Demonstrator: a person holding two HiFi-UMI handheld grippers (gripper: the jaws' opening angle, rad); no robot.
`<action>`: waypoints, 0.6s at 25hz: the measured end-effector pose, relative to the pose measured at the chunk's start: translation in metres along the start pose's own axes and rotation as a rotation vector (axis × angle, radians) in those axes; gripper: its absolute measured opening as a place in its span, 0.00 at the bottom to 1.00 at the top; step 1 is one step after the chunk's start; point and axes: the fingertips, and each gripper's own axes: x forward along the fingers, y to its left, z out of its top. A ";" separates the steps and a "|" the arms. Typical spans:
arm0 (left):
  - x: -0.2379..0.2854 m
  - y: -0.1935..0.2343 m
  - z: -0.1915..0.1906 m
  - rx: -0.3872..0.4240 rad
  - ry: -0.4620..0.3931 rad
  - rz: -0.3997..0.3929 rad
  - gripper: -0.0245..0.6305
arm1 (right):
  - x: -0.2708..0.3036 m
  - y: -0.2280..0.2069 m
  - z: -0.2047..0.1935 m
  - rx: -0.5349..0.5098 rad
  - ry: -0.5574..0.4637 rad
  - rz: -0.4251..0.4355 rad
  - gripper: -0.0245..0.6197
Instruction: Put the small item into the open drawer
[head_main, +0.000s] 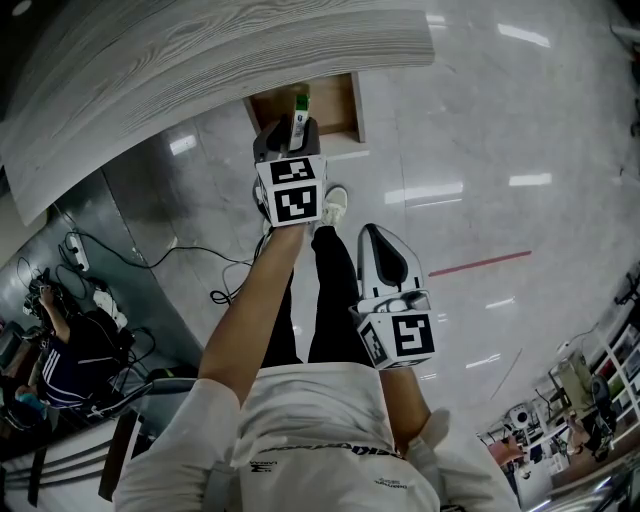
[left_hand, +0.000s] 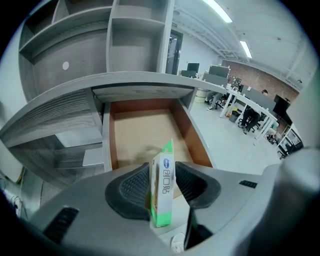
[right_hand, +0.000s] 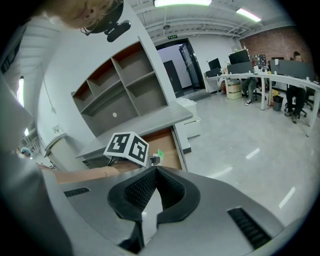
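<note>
A small white and green box (head_main: 298, 112) (left_hand: 163, 185) stands upright between the pads of my left gripper (head_main: 290, 135) (left_hand: 164, 167). The jaws stand wide and the pads do not visibly press on it. This gripper hovers over the near end of the open wooden drawer (head_main: 345, 105) (left_hand: 145, 132), whose brown floor is bare. My right gripper (head_main: 372, 235) (right_hand: 155, 170) hangs lower and to the right over the floor. It is shut, its pads meeting with nothing between them. In the right gripper view the box (right_hand: 159, 153) shows beside the left gripper's marker cube (right_hand: 127, 146).
The grey desk top (head_main: 200, 60) overhangs the drawer, with open shelves (left_hand: 125, 45) above it. My legs and a white shoe (head_main: 335, 205) are below the left gripper. Cables (head_main: 150, 255) trail on the floor at left. Office desks with seated people (left_hand: 250, 110) stand far right.
</note>
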 end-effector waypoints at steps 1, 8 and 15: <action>0.000 0.000 0.000 0.002 -0.002 0.001 0.29 | 0.000 0.000 -0.002 0.001 0.000 -0.002 0.09; -0.007 -0.002 0.000 0.004 -0.024 0.005 0.29 | -0.003 0.003 -0.001 -0.004 -0.013 -0.007 0.09; -0.025 -0.005 0.008 0.015 -0.046 -0.005 0.24 | -0.014 0.009 0.008 -0.014 -0.037 -0.022 0.09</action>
